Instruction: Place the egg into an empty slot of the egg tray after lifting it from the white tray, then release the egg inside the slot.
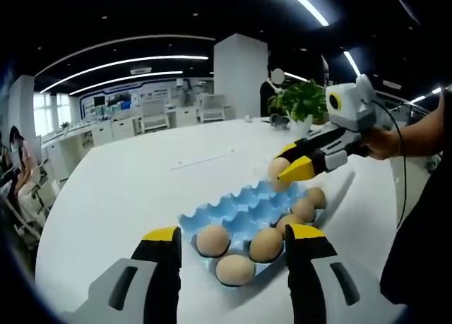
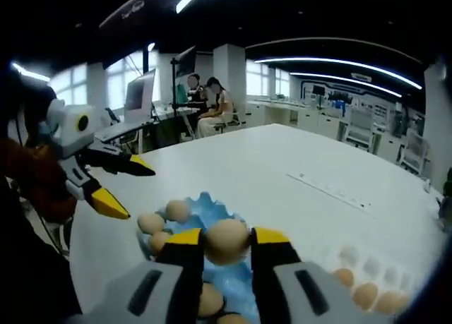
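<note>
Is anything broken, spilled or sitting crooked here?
Nothing stands out. The eggs sit whole in the blue egg tray, which lies flat on the white table. The right tool holds one intact egg above it.

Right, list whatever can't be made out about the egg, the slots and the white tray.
- Slot under the egg: right gripper view, hidden by the egg and the right gripper.
- White tray: right gripper view, blurred and cut off by the edge; egg count unclear.
- Blue egg tray near edge: left gripper view, partly behind the left gripper.
</note>
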The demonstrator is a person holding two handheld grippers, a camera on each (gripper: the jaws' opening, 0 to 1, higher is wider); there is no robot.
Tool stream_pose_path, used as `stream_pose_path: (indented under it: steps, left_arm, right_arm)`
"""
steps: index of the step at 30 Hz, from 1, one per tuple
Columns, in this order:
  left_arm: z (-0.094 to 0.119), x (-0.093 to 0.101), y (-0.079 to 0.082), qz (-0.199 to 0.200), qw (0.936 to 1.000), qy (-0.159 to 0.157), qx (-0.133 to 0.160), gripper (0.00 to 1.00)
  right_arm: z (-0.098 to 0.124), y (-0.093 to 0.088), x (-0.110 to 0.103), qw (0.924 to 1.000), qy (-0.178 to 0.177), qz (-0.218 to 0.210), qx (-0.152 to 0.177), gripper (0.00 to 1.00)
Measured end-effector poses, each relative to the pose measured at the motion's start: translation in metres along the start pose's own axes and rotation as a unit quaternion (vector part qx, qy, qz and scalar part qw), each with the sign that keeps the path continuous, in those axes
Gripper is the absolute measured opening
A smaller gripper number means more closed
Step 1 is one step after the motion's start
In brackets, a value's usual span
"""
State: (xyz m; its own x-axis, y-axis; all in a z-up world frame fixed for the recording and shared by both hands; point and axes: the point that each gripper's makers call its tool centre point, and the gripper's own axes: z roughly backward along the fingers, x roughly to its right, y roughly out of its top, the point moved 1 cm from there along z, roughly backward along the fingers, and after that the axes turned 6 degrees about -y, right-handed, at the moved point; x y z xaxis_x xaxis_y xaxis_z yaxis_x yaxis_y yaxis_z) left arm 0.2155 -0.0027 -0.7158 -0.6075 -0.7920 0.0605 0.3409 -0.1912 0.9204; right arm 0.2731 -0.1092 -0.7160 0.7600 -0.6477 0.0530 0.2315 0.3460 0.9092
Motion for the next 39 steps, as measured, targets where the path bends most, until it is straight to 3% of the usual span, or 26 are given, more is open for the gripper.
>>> stream_pose_path:
  steps: [17,39]
  left_arm:
    - [0.001,0.000,0.000,-0.009,1.0000,0.001,0.002,0.57]
    - [0.001,-0.001,-0.001,-0.011,0.9999,-0.001,0.002,0.55]
  right_arm:
    - [-0.032,-0.001,-0.031,0.9989,0.045,-0.002,-0.012,0.25]
    - [-0.054,-0.019,-0.045,0.9973,0.061,-0.005,-0.040,0.25]
